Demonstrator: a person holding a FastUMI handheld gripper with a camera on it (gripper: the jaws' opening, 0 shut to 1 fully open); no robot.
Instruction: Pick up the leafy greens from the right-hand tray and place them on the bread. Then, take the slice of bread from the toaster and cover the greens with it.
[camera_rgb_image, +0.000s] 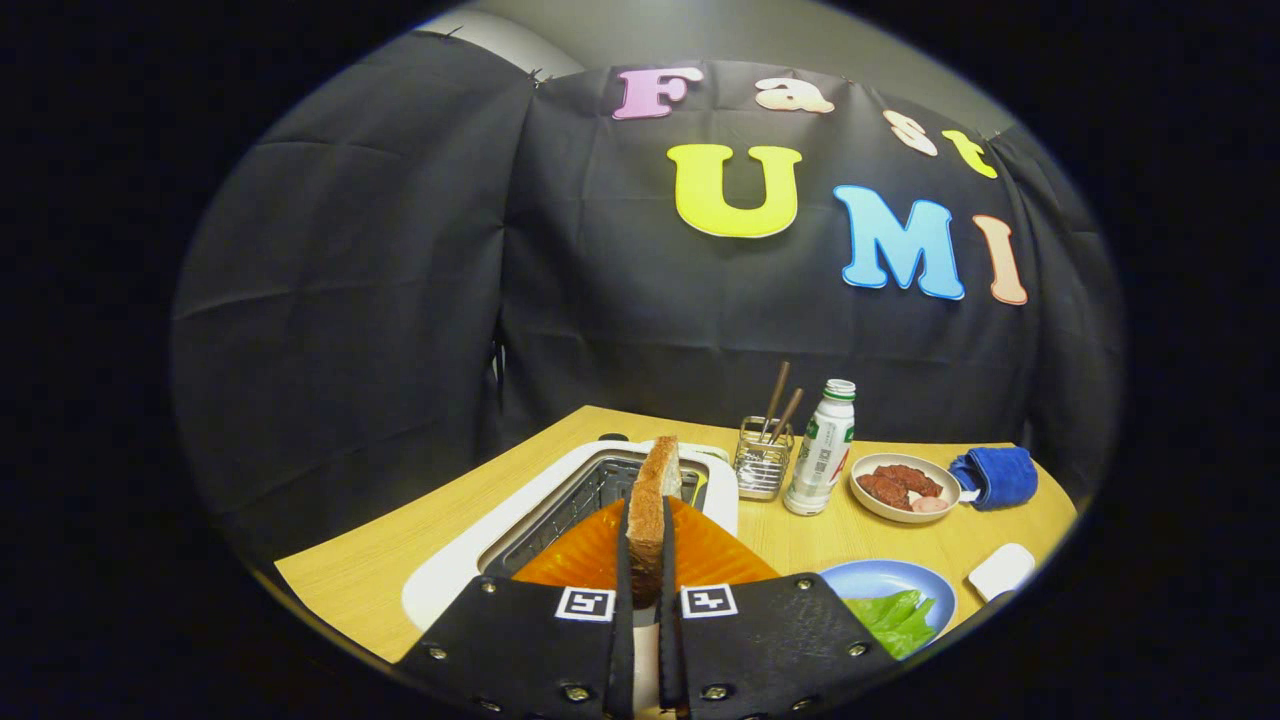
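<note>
Gripping bread slice (652, 500) edge-on between closed gripper (646, 560) fingers, above toaster (560, 500); judging it light, stiff, crumbly, best pinched mid-face; leafy greens (893, 618) lying near right.

gripper-mounted fisheye, looking forward along the fingers (645, 560), slightly down, close above the table (420, 520), facing the booth wall (400, 300)

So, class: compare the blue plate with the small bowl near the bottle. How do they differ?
The blue plate is flat and carries leafy greens; the small bowl is pale, deeper, and holds reddish-brown food. The plate lies beside the gripper, shut on the bread slice; the bowl lies beyond it. Both are round and rest on the wooden table.
</note>
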